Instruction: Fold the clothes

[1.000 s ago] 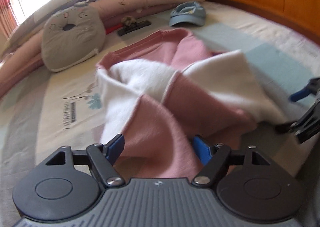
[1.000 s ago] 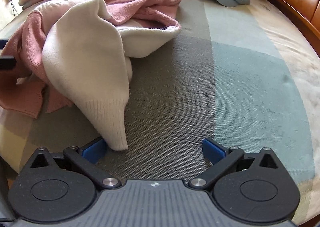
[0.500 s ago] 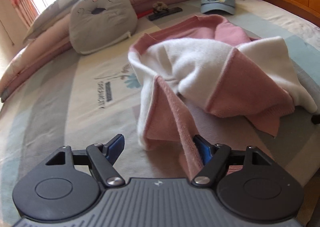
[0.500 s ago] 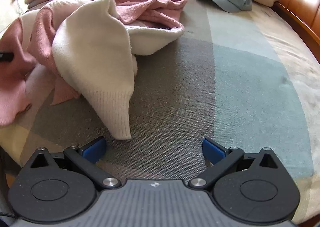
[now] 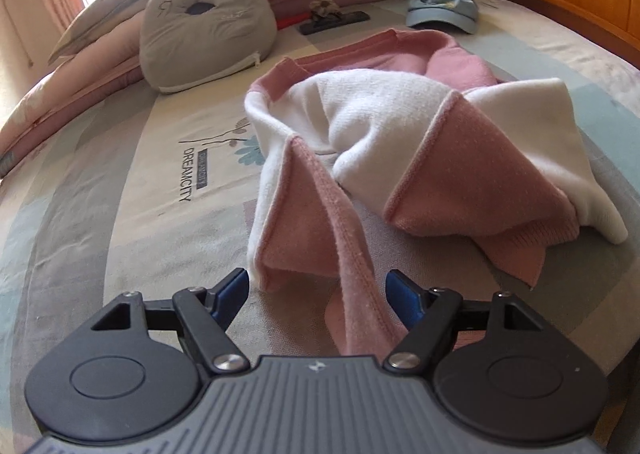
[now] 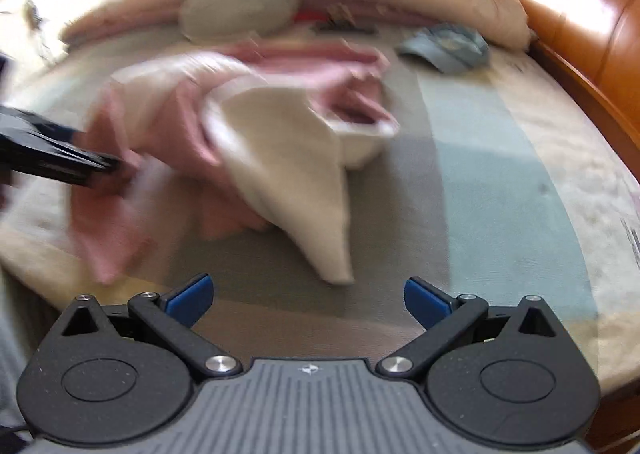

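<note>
Left wrist: the bedspread [image 5: 120,190] reads "DREAMCITY"; the pink-and-white sweater [image 5: 384,142] lies crumpled mid-bed, one pink hem between the left gripper's [image 5: 316,292] parted, unclenched jaws.

Right wrist: blurred; the right gripper [image 6: 308,294] gapes empty, now farther from the sweater's white sleeve [image 6: 296,190].

Both hand-held grippers [image 5: 316,294] [image 6: 308,296] wide apart.

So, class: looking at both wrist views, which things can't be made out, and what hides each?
- Right wrist view: the sweater is smeared by motion blur.
- Left wrist view: the sweater's near pink edge is hidden behind the left hand-held gripper.
- Small object on the dark bar: too small.
</note>
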A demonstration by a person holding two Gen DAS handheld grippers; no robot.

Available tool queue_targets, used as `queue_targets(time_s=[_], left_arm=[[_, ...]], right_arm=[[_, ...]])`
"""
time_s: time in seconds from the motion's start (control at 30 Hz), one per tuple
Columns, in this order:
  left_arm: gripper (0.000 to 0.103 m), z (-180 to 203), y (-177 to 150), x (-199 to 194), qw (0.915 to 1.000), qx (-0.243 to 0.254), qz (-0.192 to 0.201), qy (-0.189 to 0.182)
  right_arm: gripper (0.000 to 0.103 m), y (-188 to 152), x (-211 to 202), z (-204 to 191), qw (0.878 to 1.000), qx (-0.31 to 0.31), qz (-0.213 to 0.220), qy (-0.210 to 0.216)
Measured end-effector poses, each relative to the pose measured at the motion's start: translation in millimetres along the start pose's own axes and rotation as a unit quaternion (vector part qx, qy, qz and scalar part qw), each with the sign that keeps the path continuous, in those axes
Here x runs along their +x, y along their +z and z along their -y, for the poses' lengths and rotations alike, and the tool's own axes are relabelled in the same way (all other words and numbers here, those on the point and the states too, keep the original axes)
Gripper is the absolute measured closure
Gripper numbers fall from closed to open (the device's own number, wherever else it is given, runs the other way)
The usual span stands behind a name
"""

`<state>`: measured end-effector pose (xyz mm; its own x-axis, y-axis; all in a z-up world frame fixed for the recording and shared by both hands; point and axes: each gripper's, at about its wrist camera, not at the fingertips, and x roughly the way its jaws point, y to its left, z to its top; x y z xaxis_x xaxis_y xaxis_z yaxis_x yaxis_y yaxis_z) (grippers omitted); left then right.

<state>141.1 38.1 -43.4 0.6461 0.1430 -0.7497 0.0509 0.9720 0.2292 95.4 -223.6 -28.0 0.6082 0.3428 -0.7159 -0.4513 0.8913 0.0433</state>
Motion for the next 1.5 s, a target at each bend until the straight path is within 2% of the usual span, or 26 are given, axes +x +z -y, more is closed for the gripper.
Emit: queue_targets(time_s=[0.17,0.23,0.3,0.37,0.47,0.57,0.67,0.8,1.07,1.23,1.33,1.4,1.43,1.5], left_arm=[[0.027,-0.8,-5.9,-1.5,0.9998,-0.003,-0.004,0.021],[0.027,-4.4,-7.2,0.5,0.9996,-0.024,-0.01,0.013],[0.027,-4.9,-7.0,4.0,0.999,-0.041,-0.013,-0.012],[0.027,-1.1,-6.2,9.6,0.9991,-0.036,-0.017,-0.011],[0.027,-2.5,-6.9,17.5,0.9993,-0.021,-0.027,0.017],[0.027,-20.8,-8.6,19.7,0.999,-0.025,-0.032,0.022],[0.036,-36.7,-10.5,22.0,0.9989,-0.021,-0.036,0.022],[0.036,-53.5,-14.4,32.3,0.9982,-0.012,-0.047,0.033],[0.038,-105.3,-25.9,49.6,0.9961,-0.046,-0.068,0.032],[0.036,-109.1,-22.4,34.8,0.9968,-0.072,-0.033,0.006],[0.033,-99.9,-12.6,18.7,0.9981,-0.062,0.005,-0.009],[0.025,-90.6,-4.4,10.3,0.9985,-0.046,0.028,-0.012],[0.024,-85.6,-0.6,10.4,0.9988,-0.033,0.034,-0.009],[0.023,-77.4,5.0,21.2,0.9997,-0.009,0.022,0.003]], right_arm=[[0.0,10.1,-36.6,-25.5,0.997,-0.009,0.048,0.051],[0.0,12.6,-44.7,-33.7,0.995,-0.009,0.063,0.071],[0.0,14.6,-46.5,-41.3,0.994,-0.006,0.068,0.086],[0.0,15.5,-45.6,-47.8,0.994,-0.004,0.064,0.092],[0.0,14.8,-44.9,-51.0,0.995,-0.012,0.057,0.081],[0.0,12.3,-48.6,-46.7,0.996,-0.016,0.065,0.054],[0.0,11.9,-43.0,-34.4,0.997,0.013,0.06,0.049],[0.0,13.2,-22.4,-25.3,0.997,0.049,0.033,0.055],[0.0,18.0,2.0,-28.2,0.998,0.05,0.005,0.036],[0.0,23.0,15.6,-33.0,0.998,0.053,-0.012,0.036],[0.0,27.4,23.0,-40.0,0.998,0.045,-0.021,0.036],[0.0,30.2,25.1,-45.5,0.998,0.037,-0.023,0.039],[0.0,31.5,25.5,-48.0,0.998,0.034,-0.023,0.04],[0.0,33.3,26.1,-53.2,0.999,0.025,-0.022,0.041]])
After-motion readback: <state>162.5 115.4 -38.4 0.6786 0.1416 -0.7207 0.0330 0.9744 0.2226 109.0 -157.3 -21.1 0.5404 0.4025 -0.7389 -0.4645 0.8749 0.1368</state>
